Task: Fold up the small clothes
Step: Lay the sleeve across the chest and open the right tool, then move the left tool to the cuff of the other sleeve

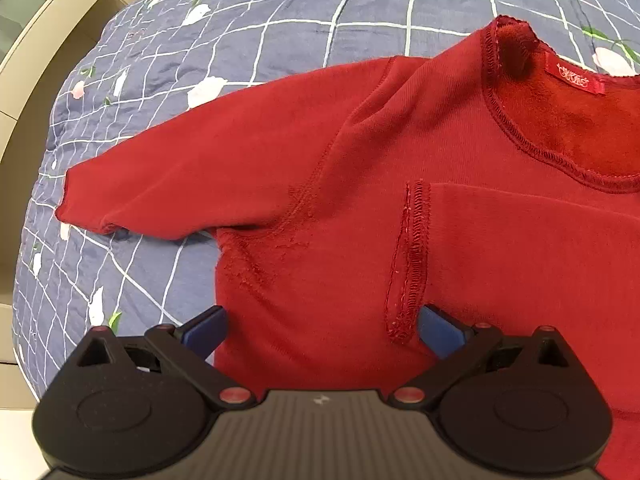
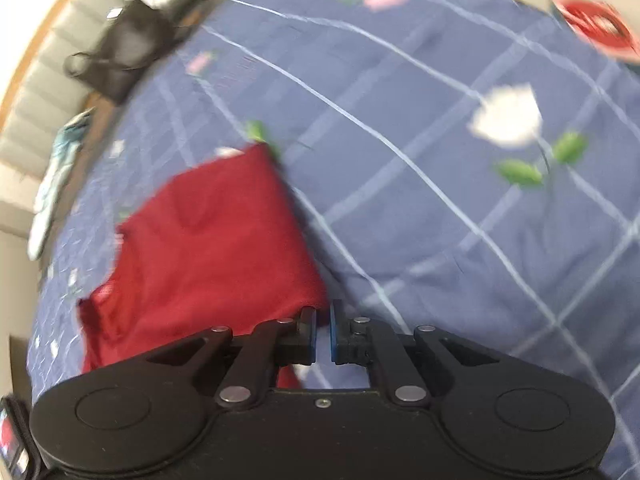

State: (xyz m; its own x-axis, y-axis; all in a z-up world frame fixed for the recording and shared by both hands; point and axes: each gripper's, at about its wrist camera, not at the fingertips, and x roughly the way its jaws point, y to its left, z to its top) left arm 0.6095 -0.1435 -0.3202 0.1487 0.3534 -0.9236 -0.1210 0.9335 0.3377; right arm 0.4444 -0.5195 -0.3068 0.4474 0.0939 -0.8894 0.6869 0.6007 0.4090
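A small red sweater lies face up on a blue flowered bedspread, neck opening and label at the upper right. One sleeve stretches out to the left; the other sleeve's cuff is folded across the chest. My left gripper hovers open over the lower body of the sweater, its blue fingers wide apart with nothing held. In the blurred right wrist view, the sweater lies left of my right gripper. Its jaws are nearly together with only a thin slit, and bedspread shows through it.
The bedspread's left edge meets a beige frame. A black bag and a pale cloth sit beyond the bed's far left edge. A red object lies at the far right. Open bedspread spreads to the right of the sweater.
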